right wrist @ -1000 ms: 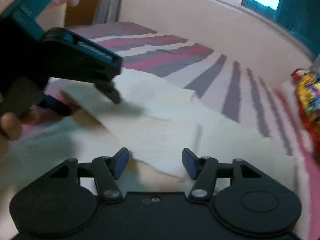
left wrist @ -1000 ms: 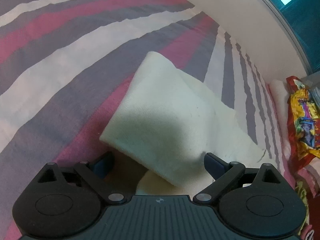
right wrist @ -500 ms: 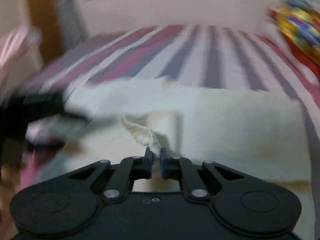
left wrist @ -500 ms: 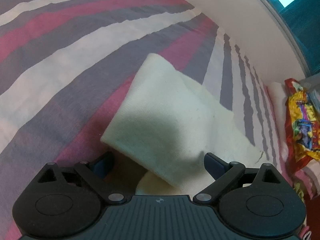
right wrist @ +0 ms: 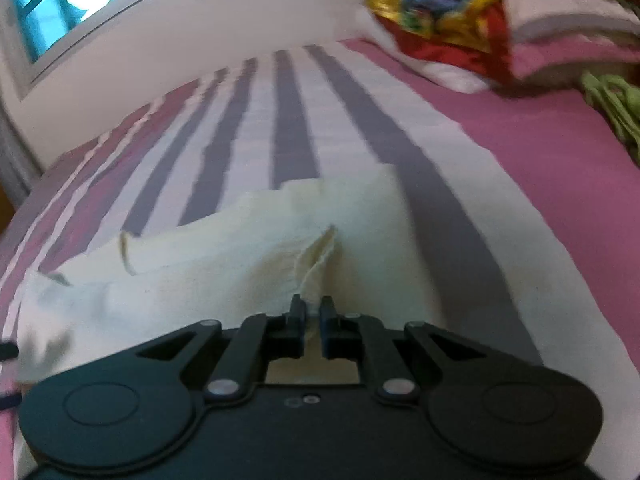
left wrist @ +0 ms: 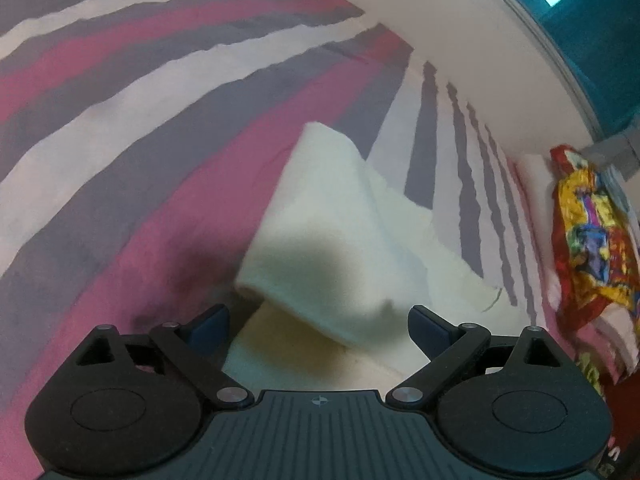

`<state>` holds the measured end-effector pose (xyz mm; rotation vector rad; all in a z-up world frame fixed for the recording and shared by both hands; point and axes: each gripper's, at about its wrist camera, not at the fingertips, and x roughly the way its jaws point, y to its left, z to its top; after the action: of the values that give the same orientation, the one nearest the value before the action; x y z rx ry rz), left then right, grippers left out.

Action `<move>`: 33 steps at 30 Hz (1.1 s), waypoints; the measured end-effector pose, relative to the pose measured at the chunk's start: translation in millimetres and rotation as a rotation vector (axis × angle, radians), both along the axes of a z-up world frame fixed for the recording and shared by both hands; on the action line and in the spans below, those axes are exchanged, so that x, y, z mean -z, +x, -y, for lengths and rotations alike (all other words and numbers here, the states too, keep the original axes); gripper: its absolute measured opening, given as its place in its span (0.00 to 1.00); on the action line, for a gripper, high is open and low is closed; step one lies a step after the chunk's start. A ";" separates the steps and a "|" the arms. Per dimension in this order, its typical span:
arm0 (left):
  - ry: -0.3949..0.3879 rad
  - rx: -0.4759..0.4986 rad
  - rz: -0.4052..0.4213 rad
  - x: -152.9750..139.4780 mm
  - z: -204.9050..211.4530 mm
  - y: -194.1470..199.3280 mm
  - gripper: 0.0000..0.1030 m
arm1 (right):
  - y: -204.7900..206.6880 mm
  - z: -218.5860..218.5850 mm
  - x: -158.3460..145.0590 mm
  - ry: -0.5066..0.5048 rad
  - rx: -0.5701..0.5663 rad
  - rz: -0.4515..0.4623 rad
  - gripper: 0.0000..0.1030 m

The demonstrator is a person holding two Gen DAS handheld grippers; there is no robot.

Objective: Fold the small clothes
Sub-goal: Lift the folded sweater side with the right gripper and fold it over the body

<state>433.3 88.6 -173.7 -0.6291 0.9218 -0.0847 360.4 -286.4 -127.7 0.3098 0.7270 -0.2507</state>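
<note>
A cream cloth [left wrist: 336,232] lies folded over on the striped bedspread [left wrist: 120,128]. My left gripper [left wrist: 318,322] is open, its fingers either side of the cloth's near folded edge, not touching it. In the right wrist view the same cream cloth [right wrist: 224,264] is stretched across the bed, and my right gripper [right wrist: 311,312] is shut on a pinched ridge of it, lifting that fold slightly.
A colourful red and yellow bundle [left wrist: 588,232] with pillows sits at the bed's right end; it also shows in the right wrist view [right wrist: 440,8]. A green fabric [right wrist: 616,108] lies at the far right. A white wall and window [right wrist: 60,4] run behind the bed.
My right gripper closed on a fold of the cloth and swung right, pulling it along. The left gripper stayed open and shifted slightly left of the cloth.
</note>
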 end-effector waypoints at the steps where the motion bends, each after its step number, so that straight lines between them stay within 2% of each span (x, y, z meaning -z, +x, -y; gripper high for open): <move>1: 0.001 -0.004 0.013 -3.2 -2.1 -3.6 0.92 | -3.6 5.5 -0.7 0.023 0.016 0.011 0.08; 4: 0.037 0.058 0.027 -13.6 2.4 -17.0 0.92 | -7.7 1.2 -5.8 0.048 -0.021 0.027 0.08; 7: 0.155 0.206 0.050 -20.5 28.7 -35.9 0.92 | -7.4 -13.7 -17.5 0.014 -0.074 0.061 0.08; 8: 0.169 0.240 0.057 -20.4 36.7 -40.2 0.92 | -6.9 -15.7 -22.0 0.013 -0.080 0.075 0.08; 10: 0.142 0.277 0.076 -17.9 50.5 -44.8 0.89 | 0.5 -13.9 -30.6 0.016 -0.075 0.091 0.08; 12: 0.118 0.282 0.083 -16.7 58.7 -39.7 0.78 | 5.5 -9.1 -35.8 0.017 -0.068 0.099 0.08; 14: 0.114 0.265 0.073 -12.2 62.9 -28.8 0.78 | 4.8 -3.1 -39.7 0.028 -0.055 0.110 0.08; 17: 0.149 0.232 0.076 -8.0 61.5 -19.8 0.78 | 1.9 1.5 -44.3 0.007 -0.052 0.130 0.08; 20: 0.186 0.108 0.093 -5.3 40.9 -13.1 0.78 | 2.6 4.6 -39.9 -0.056 -0.038 0.121 0.08; 23: 0.131 0.009 0.047 3.8 10.1 -5.4 0.78 | 15.0 14.6 -13.6 -0.057 -0.017 0.007 0.08; 25: 0.097 -0.039 0.038 8.5 -5.9 -6.4 0.78 | 18.0 14.2 -0.5 -0.068 -0.022 -0.037 0.08; 28: 0.022 -0.056 0.027 7.9 -17.5 -10.2 0.78 | 22.3 15.2 8.8 -0.032 -0.027 -0.094 0.21; 30: -0.046 -0.017 0.013 7.8 -17.2 -9.7 0.78 | 9.9 8.9 -1.9 -0.074 0.017 -0.037 0.25; 31: -0.105 0.001 -0.015 10.0 -16.1 -7.5 0.78 | 2.3 2.8 -7.3 -0.066 -0.014 0.008 0.24; 33: -0.156 0.002 -0.036 12.6 -8.9 -9.1 0.78 | -6.0 -15.7 -7.1 0.040 -0.129 0.017 0.22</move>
<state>424.2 97.5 -186.3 -0.7766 0.9563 -0.1484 354.4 -270.7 -120.7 0.3009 0.7330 -0.1111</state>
